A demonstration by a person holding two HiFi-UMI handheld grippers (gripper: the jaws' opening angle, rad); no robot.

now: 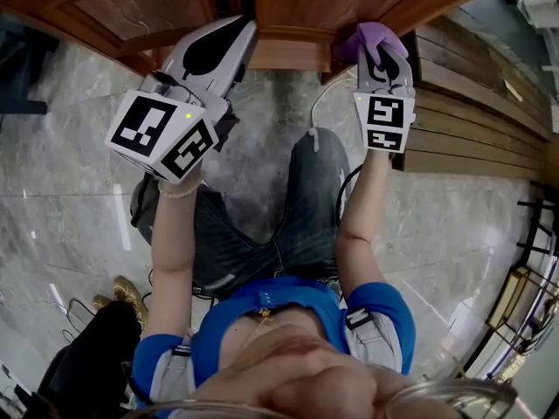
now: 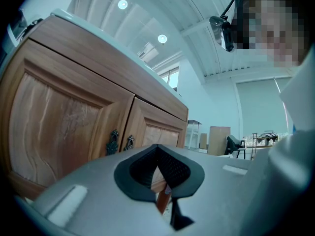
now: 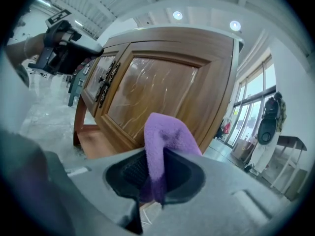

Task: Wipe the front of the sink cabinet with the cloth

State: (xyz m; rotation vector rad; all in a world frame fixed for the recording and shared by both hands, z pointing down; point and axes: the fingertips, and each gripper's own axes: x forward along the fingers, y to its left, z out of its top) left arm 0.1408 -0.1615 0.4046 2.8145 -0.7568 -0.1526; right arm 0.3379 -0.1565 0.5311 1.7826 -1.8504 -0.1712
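- Head view: two tools are raised toward one wooden cabinet [image 1: 293, 7] that runs along the top of the picture.
- The left tool [image 1: 243, 26] points at the cabinet's lower edge, near the dark seam between its two doors. Its grey jaws come to one closed tip.
- The right tool [image 1: 385, 52] is well apart from the left one, by the cabinet's right end. One purple cloth [image 1: 374, 37] bunches at its tip, against the cabinet's bottom rail; whether it touches the wood cannot be told.
- Each tool carries one marker cube, two in all, above a grey marble floor [image 1: 79, 164].
- Left gripper view: the left tool [image 2: 160, 175] has its jaws pressed together with nothing between them.
- Ahead are two panelled doors [image 2: 59, 122] side by side and two dark metal handles [image 2: 113, 141], one on each door, just beside the seam.
- Two round ceiling lights [image 2: 122, 4] show above.
- Right gripper view: the right tool [image 3: 155, 183] is clamped on the cloth [image 3: 166, 139], which stands up out of the jaws in one folded hump.
- The cabinet [image 3: 157, 90] fills the background, its right-hand door nearest the cloth.
- The left tool [image 3: 74, 50] shows at the upper left, near the handles [image 3: 106, 85].
- Two ceiling lights [image 3: 177, 15] show here too.
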